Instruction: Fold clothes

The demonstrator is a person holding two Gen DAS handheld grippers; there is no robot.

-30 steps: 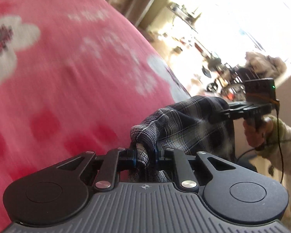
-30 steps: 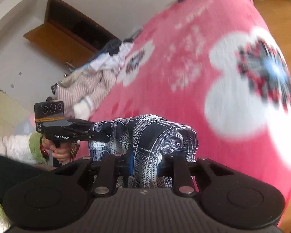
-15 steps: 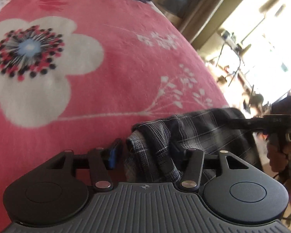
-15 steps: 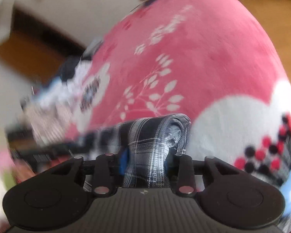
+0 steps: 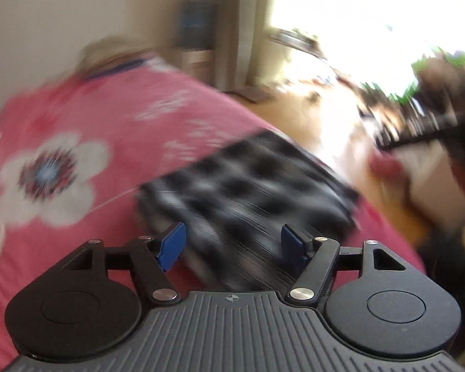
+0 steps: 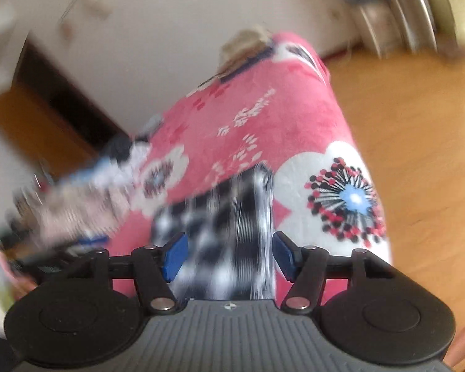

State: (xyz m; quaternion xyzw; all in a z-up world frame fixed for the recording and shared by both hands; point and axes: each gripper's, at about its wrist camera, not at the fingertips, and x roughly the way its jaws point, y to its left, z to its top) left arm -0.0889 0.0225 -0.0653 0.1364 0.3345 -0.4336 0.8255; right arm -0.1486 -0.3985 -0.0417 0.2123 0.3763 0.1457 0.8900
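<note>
Both grippers are letting go: my left gripper [image 5: 231,246] has just been opening and now stands wide, blue pads [image 5: 171,246] clear of the cloth, and the right gripper [image 6: 228,255] has just been opening too, its jaws apart with nothing pinched. The plaid shirt [image 5: 248,186] lies on the pink blanket [image 5: 77,124] just ahead of and below the left jaws, a dark checked block that looks folded over on itself, though everything is smeared by motion and I can't read its edges. From the right wrist the same shirt [image 6: 229,217] runs straight out from between the pads, lying on the blanket beside the big white flower [image 6: 341,195]. Off to the left of the right gripper, further up the blanket, a blurred heap of other clothes [image 6: 86,192] waits. I'd call this the release at the end of a fold, with the shirt set down. Next, as I judge it, I need a steady look to check that the fold lies flat; if it needs another fold, I come back down onto an edge with both jaws wide; otherwise I reach for that heap. The risk is snagging a loose layer while I pull away.
</note>
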